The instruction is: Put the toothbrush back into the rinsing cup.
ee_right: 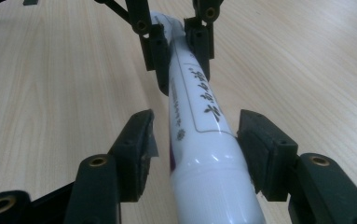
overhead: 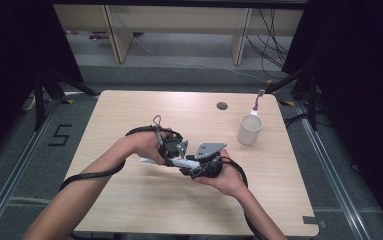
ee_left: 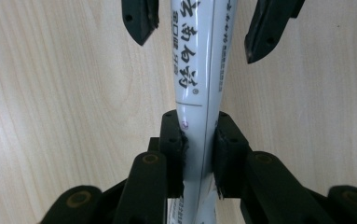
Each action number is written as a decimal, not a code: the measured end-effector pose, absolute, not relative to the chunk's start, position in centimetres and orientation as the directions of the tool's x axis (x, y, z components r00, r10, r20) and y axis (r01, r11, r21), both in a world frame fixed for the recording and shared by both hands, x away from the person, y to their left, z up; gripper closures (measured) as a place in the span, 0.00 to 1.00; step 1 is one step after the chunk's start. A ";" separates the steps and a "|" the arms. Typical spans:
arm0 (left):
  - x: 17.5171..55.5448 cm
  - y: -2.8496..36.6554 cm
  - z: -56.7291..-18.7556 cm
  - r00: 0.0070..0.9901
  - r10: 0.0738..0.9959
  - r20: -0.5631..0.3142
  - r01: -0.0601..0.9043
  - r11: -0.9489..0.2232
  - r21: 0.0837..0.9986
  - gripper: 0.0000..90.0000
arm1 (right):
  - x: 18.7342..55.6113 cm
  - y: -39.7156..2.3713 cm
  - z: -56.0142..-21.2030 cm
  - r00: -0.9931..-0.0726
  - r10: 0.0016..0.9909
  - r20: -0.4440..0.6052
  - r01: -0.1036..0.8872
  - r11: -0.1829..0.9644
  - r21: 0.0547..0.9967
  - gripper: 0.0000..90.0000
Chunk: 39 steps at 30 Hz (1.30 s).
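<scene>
A white toothpaste tube [overhead: 183, 163] with black lettering is held level just above the table, between the two hands. My left gripper [ee_left: 199, 135] is shut on the tube [ee_left: 199, 60], its pads pressing the flat tail part. My right gripper [ee_right: 195, 140] faces it from the other side, jaws open on either side of the thick cap end of the tube [ee_right: 204, 154], with a small gap at each pad. In the high view the left gripper [overhead: 171, 150] and right gripper [overhead: 199, 164] nearly meet at the table's middle.
A cream cup [overhead: 249, 129] stands at the back right of the wooden table [overhead: 129, 115], with a toothbrush [overhead: 257, 102] leaning out of it. A round cable hole [overhead: 222, 105] lies behind the hands. Cables trail from both grippers toward the near edge.
</scene>
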<state>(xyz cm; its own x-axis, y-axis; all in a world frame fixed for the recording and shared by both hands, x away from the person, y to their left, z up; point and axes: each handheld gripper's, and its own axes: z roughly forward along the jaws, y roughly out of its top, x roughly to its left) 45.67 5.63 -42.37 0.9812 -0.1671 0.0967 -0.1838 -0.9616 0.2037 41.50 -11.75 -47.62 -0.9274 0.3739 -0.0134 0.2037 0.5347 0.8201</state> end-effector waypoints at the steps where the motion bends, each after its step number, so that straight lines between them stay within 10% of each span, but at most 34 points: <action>1: 45.6 5.6 -42.3 0.981 -0.167 0.096 -0.184 -0.961 0.206 0.84 | 41.5 -11.7 -47.6 -0.927 0.374 -0.013 0.204 0.535 0.820 0.52; 39: 45.2 5.3 -41.8 0.977 -0.188 0.101 -0.207 -0.952 0.226 0.84 | 41.4 -11.2 -47.6 -0.933 0.356 -0.049 0.172 0.561 0.810 0.71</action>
<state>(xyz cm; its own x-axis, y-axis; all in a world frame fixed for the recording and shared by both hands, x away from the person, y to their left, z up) 45.25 5.29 -41.85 0.9769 -0.1884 0.1006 -0.2069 -0.9518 0.2263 41.35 -11.25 -47.63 -0.9330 0.3565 -0.0492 0.1717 0.5613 0.8096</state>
